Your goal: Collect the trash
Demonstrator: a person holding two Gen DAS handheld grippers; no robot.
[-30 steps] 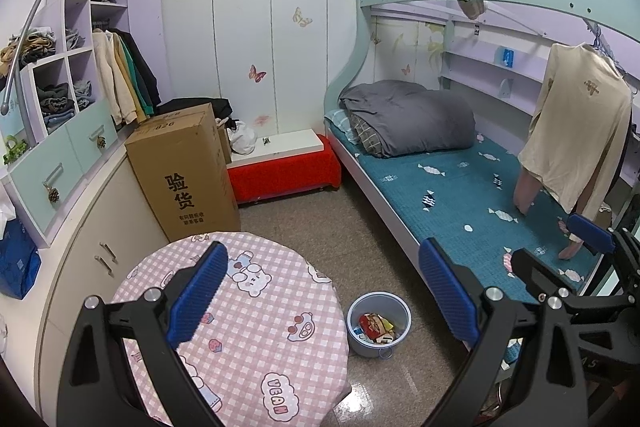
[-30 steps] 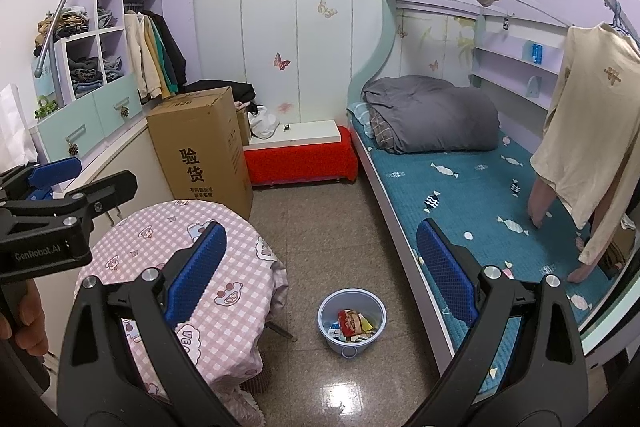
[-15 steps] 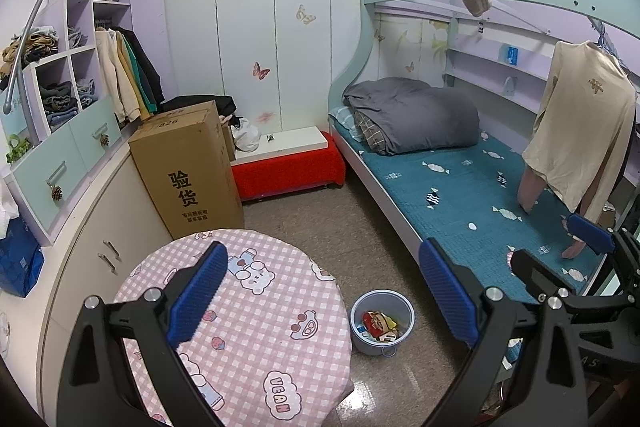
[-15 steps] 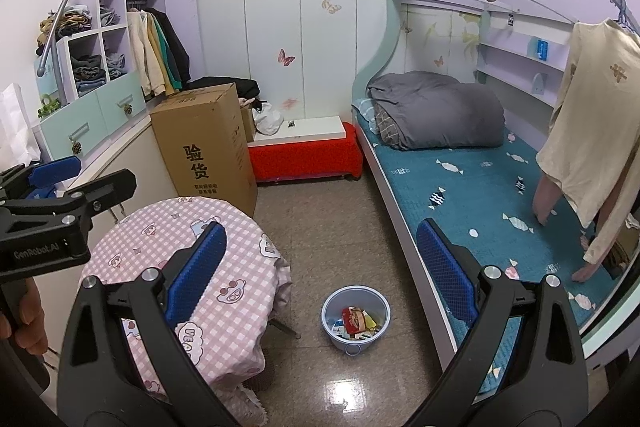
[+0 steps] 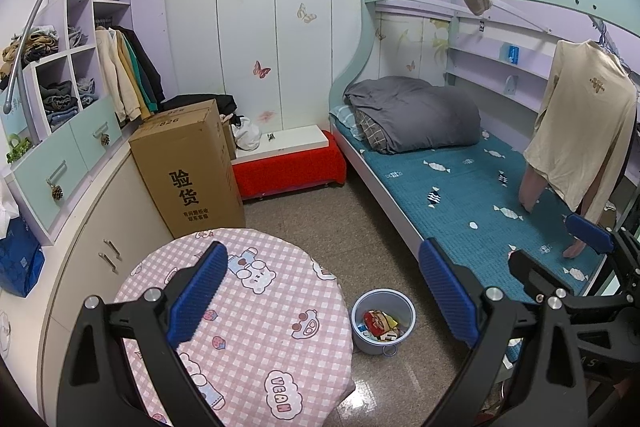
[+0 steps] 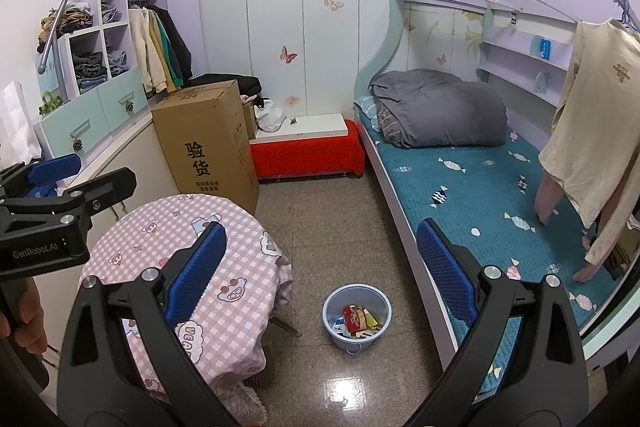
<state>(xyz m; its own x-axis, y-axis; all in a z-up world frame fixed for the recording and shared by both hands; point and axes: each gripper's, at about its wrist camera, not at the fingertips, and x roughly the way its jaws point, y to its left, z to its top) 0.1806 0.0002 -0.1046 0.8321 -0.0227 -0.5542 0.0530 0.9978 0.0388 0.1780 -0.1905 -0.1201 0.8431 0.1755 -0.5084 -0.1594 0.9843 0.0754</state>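
Observation:
A small pale blue trash bin [image 5: 383, 323] stands on the floor between the round table and the bed, holding colourful wrappers [image 5: 378, 323]. It also shows in the right wrist view [image 6: 357, 315], with the wrappers [image 6: 356, 317] inside. My left gripper [image 5: 324, 291] is open and empty, held above the table's edge and the bin. My right gripper [image 6: 320, 271] is open and empty, high above the bin. The left gripper also shows at the left edge of the right wrist view [image 6: 60, 195].
A round table [image 5: 248, 327] with a pink checked cloth is at the lower left. A bunk bed [image 5: 480, 195] with a teal mattress runs along the right. A tall cardboard box [image 5: 188, 167], a red bench [image 5: 288, 163] and wardrobe shelves [image 5: 60, 87] line the left and back.
Both views have drifted slightly; the bin sits a little lower in the frames than before. Both grippers stay open and empty.

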